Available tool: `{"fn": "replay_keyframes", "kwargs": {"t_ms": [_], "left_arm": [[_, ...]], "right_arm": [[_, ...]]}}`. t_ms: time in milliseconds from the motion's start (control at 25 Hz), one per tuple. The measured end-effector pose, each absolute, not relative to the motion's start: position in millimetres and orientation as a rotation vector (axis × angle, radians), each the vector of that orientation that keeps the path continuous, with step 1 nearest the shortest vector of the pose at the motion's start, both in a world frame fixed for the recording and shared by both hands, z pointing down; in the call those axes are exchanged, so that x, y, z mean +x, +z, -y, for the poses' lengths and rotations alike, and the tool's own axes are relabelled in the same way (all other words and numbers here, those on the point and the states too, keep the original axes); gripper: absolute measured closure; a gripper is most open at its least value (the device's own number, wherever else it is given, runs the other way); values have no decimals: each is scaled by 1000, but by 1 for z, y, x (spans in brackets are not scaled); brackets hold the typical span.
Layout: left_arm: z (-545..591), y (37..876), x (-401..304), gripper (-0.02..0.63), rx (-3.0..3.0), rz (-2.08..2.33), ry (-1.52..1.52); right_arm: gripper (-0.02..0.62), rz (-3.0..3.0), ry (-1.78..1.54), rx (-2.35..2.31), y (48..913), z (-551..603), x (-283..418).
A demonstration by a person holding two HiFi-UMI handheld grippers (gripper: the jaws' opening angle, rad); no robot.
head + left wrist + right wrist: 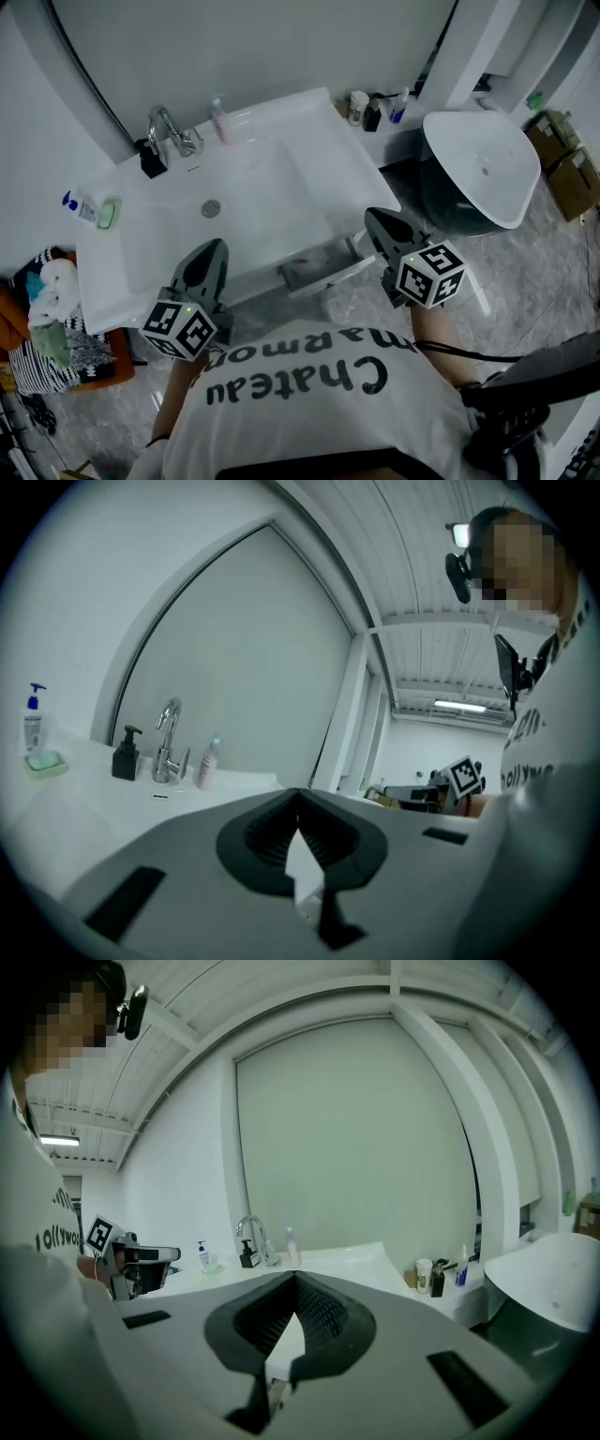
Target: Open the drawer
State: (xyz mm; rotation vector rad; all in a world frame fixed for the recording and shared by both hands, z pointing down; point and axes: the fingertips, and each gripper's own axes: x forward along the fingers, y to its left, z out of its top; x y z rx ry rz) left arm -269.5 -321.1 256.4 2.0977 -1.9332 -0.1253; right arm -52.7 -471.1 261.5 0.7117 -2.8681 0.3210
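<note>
Under the front edge of the white sink counter (141, 272), a white drawer (319, 265) stands partly pulled out, seen in the head view. My left gripper (214, 247) is held up in front of the counter, to the left of the drawer, with its jaws shut and nothing between them. My right gripper (375, 217) hovers just right of the drawer, also shut and empty. Neither touches the drawer. Each gripper view looks level over the counter: the left gripper (298, 794) and the right gripper (295, 1279) show tips that meet. The drawer is hidden in both.
A chrome tap (165, 127), a black pump bottle (151, 161), a pink bottle (220, 120), a blue-capped bottle (79, 206) and a green soap dish (108, 214) stand on the counter. A white tub (483, 169) is at right, small bottles (377, 108) behind, a laundry basket (47, 328) at left.
</note>
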Motion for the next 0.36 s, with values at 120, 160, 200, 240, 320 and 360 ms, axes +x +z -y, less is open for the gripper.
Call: {"fn": "replay_keyframes", "kwargs": {"t_ms": [120,160,200,240,320,360], "left_arm": [[320,255,-270,598,2091,1950,-132],[319,256,-270,598,2088,1949,-134],[318,257,-270,598,2085,1948,-133],[317,257,-270,598,2082,1948,-132],[315,258,-270,598,2075,1949,-131],[314,259,-271,598,2073,1951,-131]], "right_arm": [[591,2863,308,722,262,473,-51],[591,2860,299,727,263,473,-50],[591,2857,290,733,263,474,-49],[591,2856,284,737,263,475,-48],[591,2856,280,744,262,476,-47],[591,2857,279,747,262,477,-47]]}}
